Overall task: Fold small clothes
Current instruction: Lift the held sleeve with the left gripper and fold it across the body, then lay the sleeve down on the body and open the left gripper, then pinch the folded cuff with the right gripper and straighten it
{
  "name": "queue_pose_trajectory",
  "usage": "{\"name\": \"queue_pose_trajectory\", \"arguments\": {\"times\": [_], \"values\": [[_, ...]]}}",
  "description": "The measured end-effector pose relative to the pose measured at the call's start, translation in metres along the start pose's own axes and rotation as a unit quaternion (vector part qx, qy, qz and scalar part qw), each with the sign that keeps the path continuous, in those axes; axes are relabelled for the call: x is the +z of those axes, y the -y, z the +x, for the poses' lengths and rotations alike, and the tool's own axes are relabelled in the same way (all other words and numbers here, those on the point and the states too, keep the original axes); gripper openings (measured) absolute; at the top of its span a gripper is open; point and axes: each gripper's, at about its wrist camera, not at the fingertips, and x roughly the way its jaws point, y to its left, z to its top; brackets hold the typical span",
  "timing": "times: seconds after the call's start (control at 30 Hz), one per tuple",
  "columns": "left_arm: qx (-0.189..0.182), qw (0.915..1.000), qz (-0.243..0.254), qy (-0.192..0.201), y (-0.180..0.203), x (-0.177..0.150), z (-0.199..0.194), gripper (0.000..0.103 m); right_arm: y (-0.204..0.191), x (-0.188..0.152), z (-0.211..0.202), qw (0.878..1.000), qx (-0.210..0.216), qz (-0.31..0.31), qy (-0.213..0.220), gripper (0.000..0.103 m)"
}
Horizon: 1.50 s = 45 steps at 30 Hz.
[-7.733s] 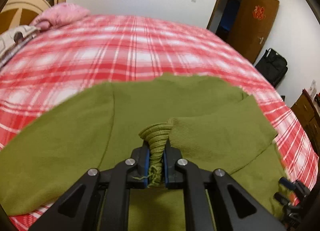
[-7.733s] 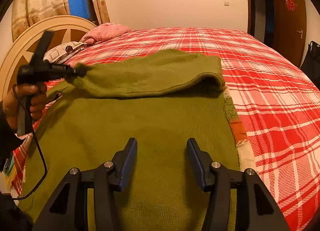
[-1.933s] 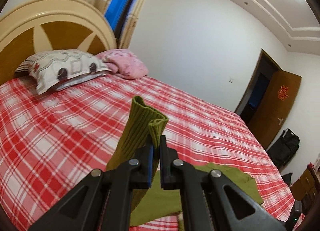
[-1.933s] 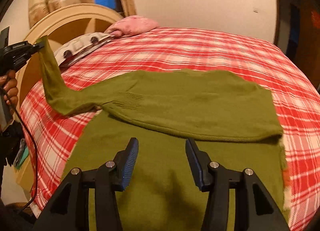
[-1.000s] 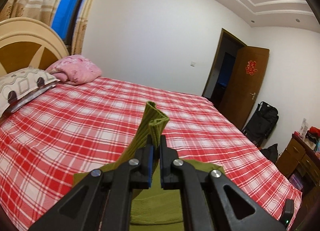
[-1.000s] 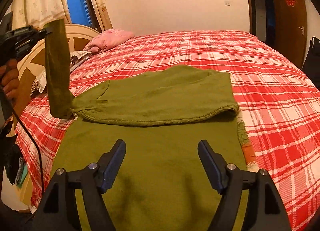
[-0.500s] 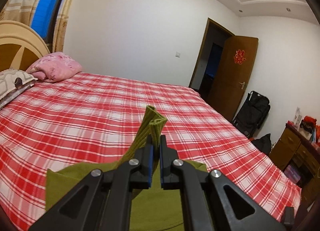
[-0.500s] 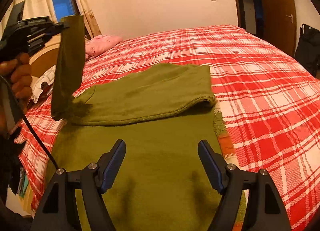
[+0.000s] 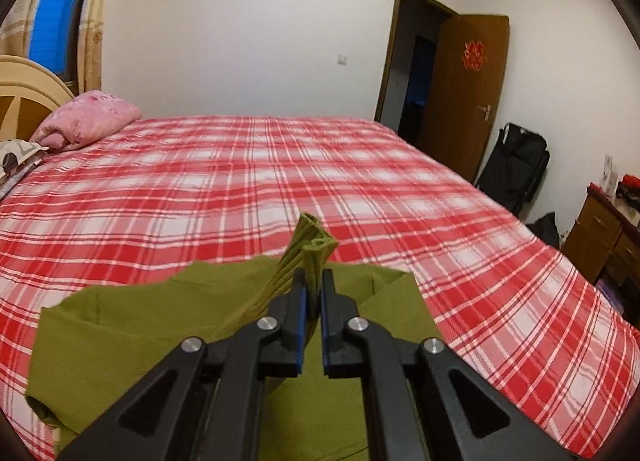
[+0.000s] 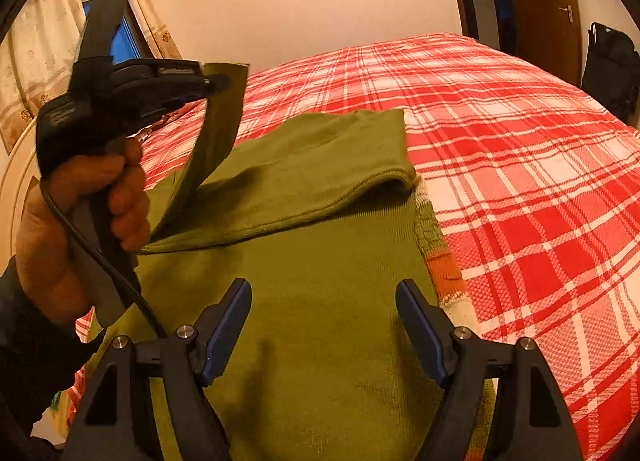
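An olive-green knit sweater (image 10: 320, 293) lies on the red plaid bed, its upper part folded over itself (image 10: 320, 165). My left gripper (image 9: 312, 285) is shut on the ribbed cuff of the sleeve (image 9: 312, 237) and holds it above the folded sweater (image 9: 160, 321). In the right wrist view a hand grips that left gripper (image 10: 216, 81), and the sleeve (image 10: 216, 141) hangs from it down to the sweater's left side. My right gripper (image 10: 324, 301) hovers open over the sweater's lower part, with nothing between its fingers.
The red plaid bed (image 9: 320, 173) stretches far behind the sweater. A pink pillow (image 9: 88, 121) and the headboard (image 9: 24, 85) are at the left. A brown door (image 9: 468, 93), a black bag (image 9: 516, 169) and a wooden dresser (image 9: 604, 233) stand at the right. A patterned knit edge (image 10: 436, 257) shows under the sweater's right side.
My left gripper has carried the sleeve cuff rightward and lower, over the folded sweater. The right gripper has stayed open over the sweater's lower part.
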Motion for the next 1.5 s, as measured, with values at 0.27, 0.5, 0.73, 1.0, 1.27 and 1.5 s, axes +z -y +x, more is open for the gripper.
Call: {"name": "queue_pose_trajectory", "arguments": {"times": [0.27, 0.5, 0.73, 1.0, 1.27, 1.5], "values": [[-0.019, 0.9992, 0.035, 0.0, -0.017, -0.013, -0.036, 0.065, 0.011, -0.002, 0.005, 1.0, -0.004, 0.008, -0.004, 0.075], [0.076, 0.9935, 0.084, -0.002, -0.112, -0.048, -0.09, 0.074, 0.012, 0.012, 0.007, 0.999, 0.024, 0.031, -0.026, 0.075], [0.153, 0.9836, 0.086, -0.043, -0.183, -0.09, -0.098, 0.074, -0.011, 0.08, 0.038, 0.996, 0.064, 0.037, -0.043, 0.075], [0.138, 0.985, 0.082, -0.063, -0.18, -0.1, -0.073, 0.075, -0.038, 0.111, 0.128, 0.994, -0.003, 0.005, -0.105, 0.073], [0.161, 0.9812, 0.036, -0.1, -0.21, -0.102, -0.054, 0.08, -0.054, 0.109, 0.125, 0.994, -0.033, -0.048, -0.089, 0.008], [0.167, 0.9794, 0.042, -0.105, -0.213, -0.107, -0.058, 0.089, -0.059, 0.113, 0.087, 0.993, -0.076, -0.087, -0.03, 0.007]]}}
